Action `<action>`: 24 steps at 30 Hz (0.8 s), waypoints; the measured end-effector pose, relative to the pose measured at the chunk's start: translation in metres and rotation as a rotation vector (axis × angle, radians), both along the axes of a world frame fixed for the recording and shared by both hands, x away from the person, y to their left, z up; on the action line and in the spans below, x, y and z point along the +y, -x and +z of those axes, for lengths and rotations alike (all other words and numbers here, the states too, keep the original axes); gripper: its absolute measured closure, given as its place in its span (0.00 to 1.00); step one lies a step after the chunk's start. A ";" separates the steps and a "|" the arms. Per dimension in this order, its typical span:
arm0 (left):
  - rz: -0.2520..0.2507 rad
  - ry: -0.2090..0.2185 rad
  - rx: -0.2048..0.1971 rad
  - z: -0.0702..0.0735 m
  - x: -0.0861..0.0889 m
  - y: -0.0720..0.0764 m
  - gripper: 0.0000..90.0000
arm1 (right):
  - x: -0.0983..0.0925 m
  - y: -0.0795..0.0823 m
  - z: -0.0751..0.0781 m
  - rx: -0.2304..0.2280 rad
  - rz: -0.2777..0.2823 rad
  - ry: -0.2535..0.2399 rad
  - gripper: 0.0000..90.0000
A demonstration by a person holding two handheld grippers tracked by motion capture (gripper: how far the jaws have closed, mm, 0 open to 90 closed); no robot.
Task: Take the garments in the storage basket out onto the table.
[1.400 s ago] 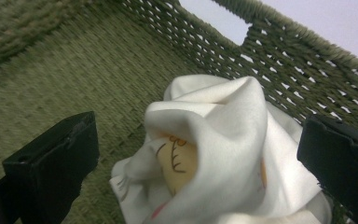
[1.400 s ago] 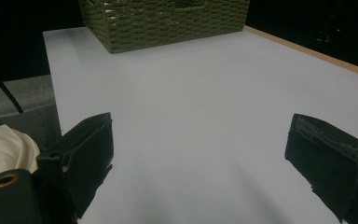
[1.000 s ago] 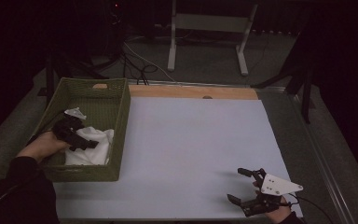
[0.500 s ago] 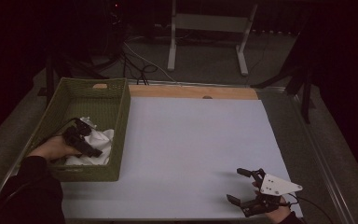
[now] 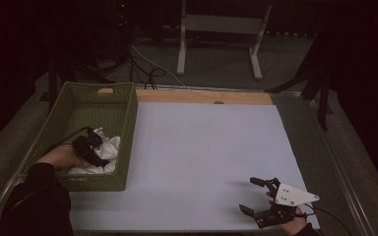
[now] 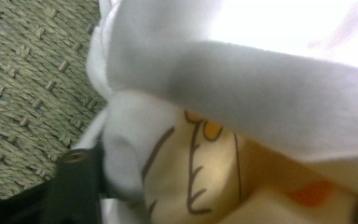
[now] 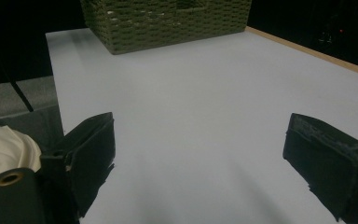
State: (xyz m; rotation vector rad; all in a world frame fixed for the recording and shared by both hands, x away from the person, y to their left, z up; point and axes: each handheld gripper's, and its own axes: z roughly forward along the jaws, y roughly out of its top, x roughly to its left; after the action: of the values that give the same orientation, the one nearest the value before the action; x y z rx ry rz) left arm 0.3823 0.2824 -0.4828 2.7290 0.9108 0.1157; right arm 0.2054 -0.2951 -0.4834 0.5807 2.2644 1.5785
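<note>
Left tool (image 5: 96,156) amid soft, crumpled white cloth (image 5: 107,147)

- Setting: a dim lab or recording workspace.
- Evidence: white-covered table (image 5: 202,157); bundled cables (image 5: 145,69) on the grey floor; metal stand (image 5: 221,34) behind; dark surroundings.

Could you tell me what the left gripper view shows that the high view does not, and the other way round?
Left gripper view alone: the white cloth up close, with a cream printed patch outlined in brown, and a fold bunched against one black fingertip of the left gripper, whose jaws have just been closing on the fabric.

High view alone: the whole green woven basket at the left of the white table mat, the left gripper inside it, and the right gripper resting open near the mat's right front corner.

Both: the cloth lying in the basket.
</note>
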 end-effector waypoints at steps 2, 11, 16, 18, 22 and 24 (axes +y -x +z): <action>-0.020 0.007 -0.012 0.003 0.001 0.001 0.56 | 0.000 0.000 0.000 0.002 0.002 -0.001 0.10; -0.046 0.118 -0.078 0.024 0.011 0.006 0.78 | 0.000 0.000 0.001 -0.002 -0.001 -0.003 0.10; -0.020 0.190 -0.127 0.041 0.023 0.010 0.78 | -0.001 0.000 0.001 -0.002 -0.008 -0.007 0.10; -0.013 0.216 -0.137 0.048 0.029 0.012 0.78 | -0.001 0.000 0.001 -0.004 -0.007 -0.007 0.10; -0.004 0.259 -0.170 0.057 0.040 0.018 0.78 | -0.001 0.000 0.001 -0.005 -0.008 -0.007 0.10; 0.004 0.296 -0.190 0.062 0.044 0.022 0.78 | -0.001 0.001 0.002 0.003 -0.008 -0.008 0.10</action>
State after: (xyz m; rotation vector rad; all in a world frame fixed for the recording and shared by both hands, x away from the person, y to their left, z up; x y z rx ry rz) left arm 0.3604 0.3266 -0.4211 2.3975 0.8090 0.2181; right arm 0.2044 -0.2963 -0.4817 0.5940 2.2557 1.5850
